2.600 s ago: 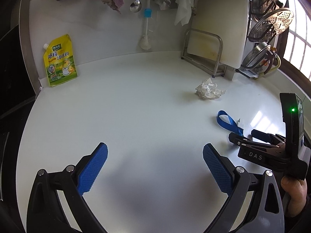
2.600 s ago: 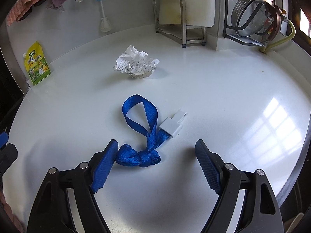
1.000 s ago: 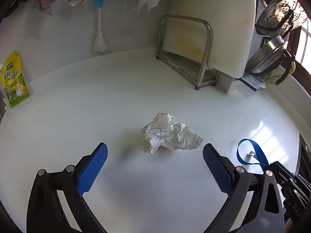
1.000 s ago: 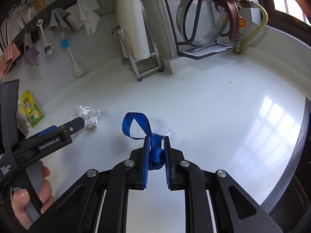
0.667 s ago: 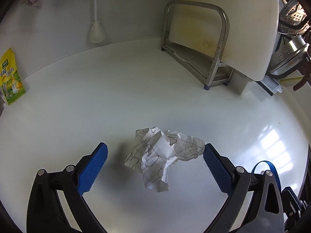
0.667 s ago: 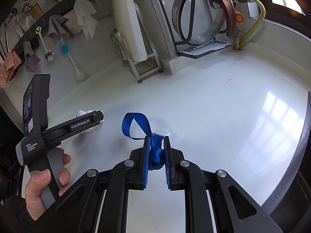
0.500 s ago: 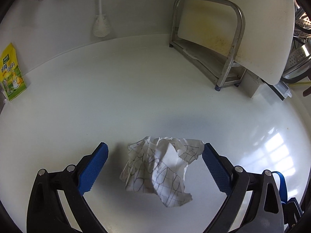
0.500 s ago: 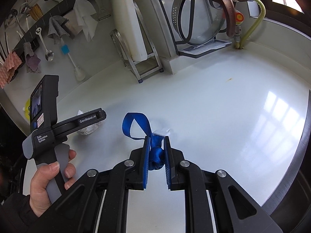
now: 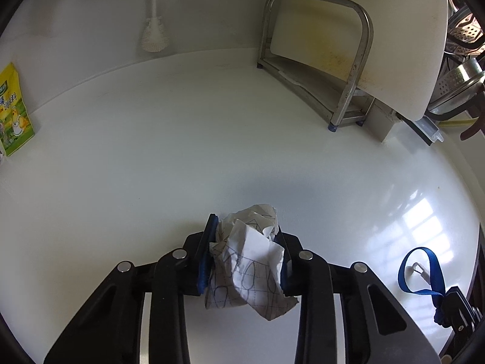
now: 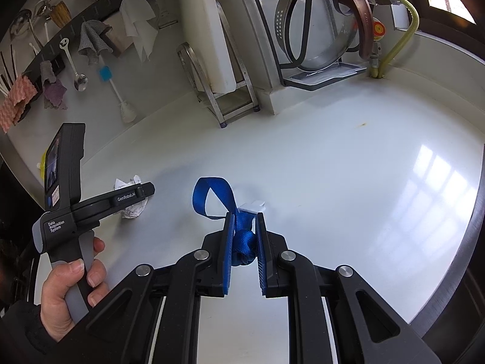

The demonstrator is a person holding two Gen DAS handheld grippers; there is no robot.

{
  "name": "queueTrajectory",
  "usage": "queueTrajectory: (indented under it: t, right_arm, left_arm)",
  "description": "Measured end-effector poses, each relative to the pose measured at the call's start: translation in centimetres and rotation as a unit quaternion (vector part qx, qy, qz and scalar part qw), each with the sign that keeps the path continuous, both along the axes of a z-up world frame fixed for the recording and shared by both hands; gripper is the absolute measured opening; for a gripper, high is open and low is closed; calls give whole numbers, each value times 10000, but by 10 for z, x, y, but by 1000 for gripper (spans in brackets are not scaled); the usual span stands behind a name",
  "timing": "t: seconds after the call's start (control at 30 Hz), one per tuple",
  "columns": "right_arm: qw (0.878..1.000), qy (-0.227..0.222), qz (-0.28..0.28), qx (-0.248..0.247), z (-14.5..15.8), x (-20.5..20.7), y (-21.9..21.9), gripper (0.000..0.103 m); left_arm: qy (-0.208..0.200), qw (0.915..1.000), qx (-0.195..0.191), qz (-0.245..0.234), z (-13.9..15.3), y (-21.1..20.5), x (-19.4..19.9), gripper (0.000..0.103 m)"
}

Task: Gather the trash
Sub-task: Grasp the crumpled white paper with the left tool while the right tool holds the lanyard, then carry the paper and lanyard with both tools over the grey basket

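Note:
A crumpled sheet of grid-printed paper (image 9: 248, 261) sits between the blue pads of my left gripper (image 9: 246, 227), whose jaws are closing and press on it from both sides. Seen from the right wrist, that paper (image 10: 132, 207) pokes out under the left gripper (image 10: 142, 192), which a hand (image 10: 68, 285) holds. My right gripper (image 10: 245, 221) is shut on the knot of a blue strap (image 10: 242, 239); the strap's loop (image 10: 212, 197) and white tag (image 10: 253, 205) stick out ahead. The strap (image 9: 424, 273) also shows at the lower right of the left wrist view.
The white counter (image 9: 182, 139) bears a metal rack with a cutting board (image 9: 348, 39) at the back, and pot lids and strainers (image 10: 318, 21) on a stand. A yellow-green pouch (image 9: 12, 112) leans at the left wall. A brush (image 10: 118, 94), spoon and cloths hang behind.
The left gripper moved forward and down over the crumpled paper and its jaws closed from wide open onto it. The right gripper stayed still, shut on the strap.

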State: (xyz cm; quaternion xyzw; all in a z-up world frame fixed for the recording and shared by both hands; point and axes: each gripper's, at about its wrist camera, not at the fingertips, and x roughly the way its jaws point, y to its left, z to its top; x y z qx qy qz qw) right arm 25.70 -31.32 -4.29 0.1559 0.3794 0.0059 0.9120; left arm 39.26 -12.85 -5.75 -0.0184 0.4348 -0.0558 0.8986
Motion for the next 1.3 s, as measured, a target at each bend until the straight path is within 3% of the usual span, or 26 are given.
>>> queueTrajectory:
  t: [0.67, 0.97, 1.3]
  right_arm:
    - [9994, -267, 212, -116, 13, -24, 25, 14]
    - [9989, -358, 215, -198, 24, -66, 46, 14]
    - [9979, -545, 189, -295, 46, -151, 77, 13]
  left_arm:
    - [-555, 9977, 190, -342, 41, 59, -111, 32]
    - [-763, 9960, 141, -450, 60, 82, -163, 31]
    - [-845, 9946, 150, -576, 61, 97, -238, 31]
